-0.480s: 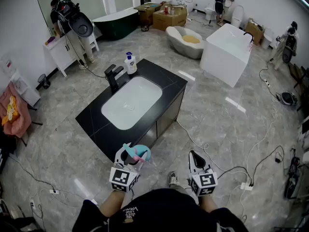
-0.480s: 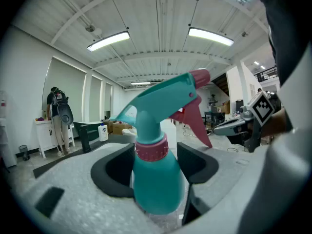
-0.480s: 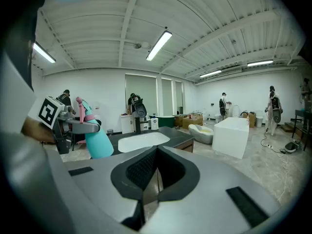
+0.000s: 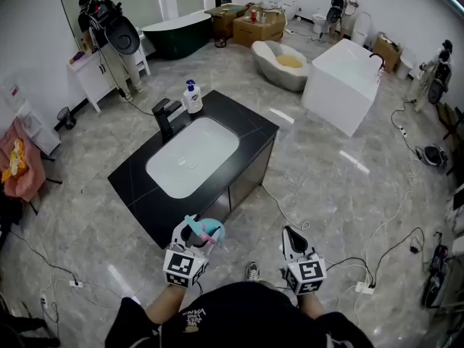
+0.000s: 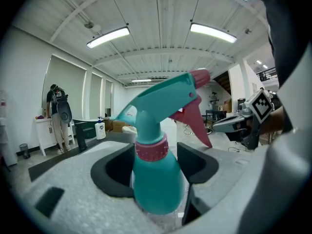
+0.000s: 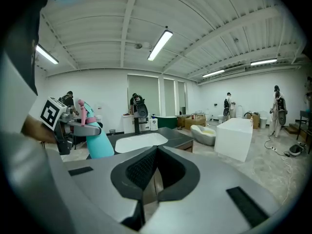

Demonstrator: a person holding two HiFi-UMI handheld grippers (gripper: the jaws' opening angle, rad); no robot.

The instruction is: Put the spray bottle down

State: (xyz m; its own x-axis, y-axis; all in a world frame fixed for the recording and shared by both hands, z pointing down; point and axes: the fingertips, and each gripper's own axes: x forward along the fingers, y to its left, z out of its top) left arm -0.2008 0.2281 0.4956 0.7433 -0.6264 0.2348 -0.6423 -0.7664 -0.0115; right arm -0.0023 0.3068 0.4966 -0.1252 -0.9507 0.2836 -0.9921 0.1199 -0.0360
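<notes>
A teal spray bottle (image 4: pixel 208 230) with a pink collar and trigger stands upright between the jaws of my left gripper (image 4: pixel 194 239), which is shut on its body. In the left gripper view the spray bottle (image 5: pixel 157 184) fills the middle, with the black pads (image 5: pixel 117 167) pressed on both sides and the nozzle pointing left. The left gripper (image 5: pixel 156 155) hovers just short of the near corner of the black vanity top (image 4: pixel 243 122). My right gripper (image 4: pixel 293 239) is held beside it, shut and empty. From the right gripper (image 6: pixel 156 151) view, the spray bottle (image 6: pixel 99 144) shows at the left.
The vanity holds a white sink (image 4: pixel 191 158), a black faucet (image 4: pixel 165 114) and a soap pump bottle (image 4: pixel 192 96) at its far side. Cables (image 4: pixel 312 223) trail over the grey tiled floor. Bathtubs (image 4: pixel 341 75), boxes and people stand farther off.
Both grippers keep their places in the head view, the bottle still held. The vanity has drifted slightly to the left in the picture.
</notes>
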